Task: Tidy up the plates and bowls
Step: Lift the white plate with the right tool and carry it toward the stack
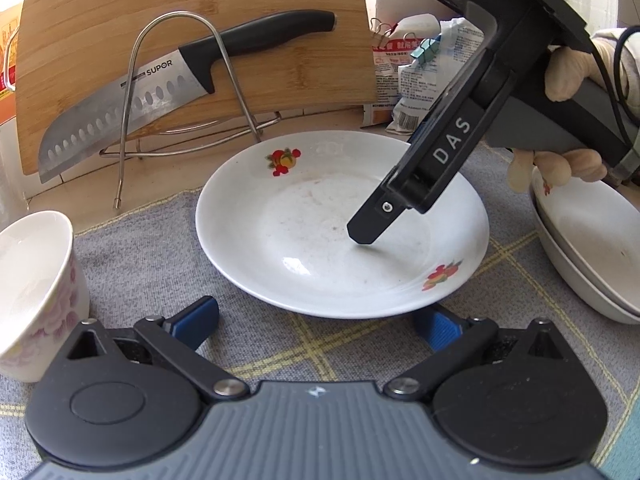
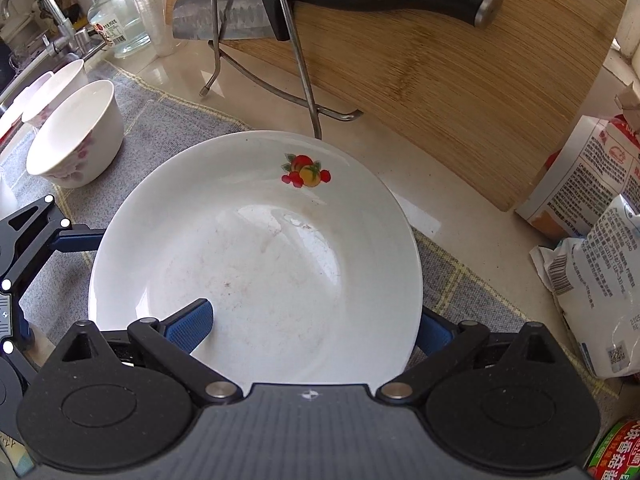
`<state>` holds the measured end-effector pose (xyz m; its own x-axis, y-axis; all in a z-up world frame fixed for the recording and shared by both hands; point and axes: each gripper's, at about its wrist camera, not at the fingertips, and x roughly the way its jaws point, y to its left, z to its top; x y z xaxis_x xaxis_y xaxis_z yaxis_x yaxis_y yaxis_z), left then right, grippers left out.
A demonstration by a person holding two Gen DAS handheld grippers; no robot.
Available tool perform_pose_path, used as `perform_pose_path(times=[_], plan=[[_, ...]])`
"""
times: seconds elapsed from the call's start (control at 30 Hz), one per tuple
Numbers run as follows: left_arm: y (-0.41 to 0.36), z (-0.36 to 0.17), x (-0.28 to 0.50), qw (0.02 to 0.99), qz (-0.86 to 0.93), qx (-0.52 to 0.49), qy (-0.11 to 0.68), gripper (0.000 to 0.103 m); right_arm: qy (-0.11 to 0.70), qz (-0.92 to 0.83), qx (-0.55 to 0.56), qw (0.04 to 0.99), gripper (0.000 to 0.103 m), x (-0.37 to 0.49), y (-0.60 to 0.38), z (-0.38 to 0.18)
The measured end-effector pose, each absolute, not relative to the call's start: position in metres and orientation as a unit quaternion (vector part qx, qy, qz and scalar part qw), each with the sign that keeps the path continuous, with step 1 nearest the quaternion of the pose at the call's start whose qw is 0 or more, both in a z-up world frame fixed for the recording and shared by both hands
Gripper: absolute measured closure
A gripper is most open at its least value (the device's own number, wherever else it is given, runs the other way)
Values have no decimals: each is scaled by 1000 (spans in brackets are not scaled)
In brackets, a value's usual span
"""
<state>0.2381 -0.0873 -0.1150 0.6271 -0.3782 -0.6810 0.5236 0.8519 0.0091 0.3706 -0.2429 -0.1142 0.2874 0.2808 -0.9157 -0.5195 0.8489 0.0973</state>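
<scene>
Plate (image 2: 256,248) between right tool (image 2: 312,326) fingers

"SUPOR" is printed on the knife blade (image 1: 120,108), at centre left of the left wrist view and top centre of the right wrist view. "DAS" runs in white capitals along the right claw (image 1: 362,236) arm, right of centre. Print on the food packets (image 2: 600,280) is too small to read.

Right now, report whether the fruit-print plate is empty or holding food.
Empty. The plate holds no food; only faint reddish smears mark its centre, with the right gripper straddling its near rim.
</scene>
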Motion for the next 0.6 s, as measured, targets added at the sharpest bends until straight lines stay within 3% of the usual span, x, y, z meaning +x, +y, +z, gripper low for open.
perform_pose_path(times=[0.6], plan=[[-87,-112,238,889,-282,124,338,0,534,312,-66,783,0,394,-253,-110]])
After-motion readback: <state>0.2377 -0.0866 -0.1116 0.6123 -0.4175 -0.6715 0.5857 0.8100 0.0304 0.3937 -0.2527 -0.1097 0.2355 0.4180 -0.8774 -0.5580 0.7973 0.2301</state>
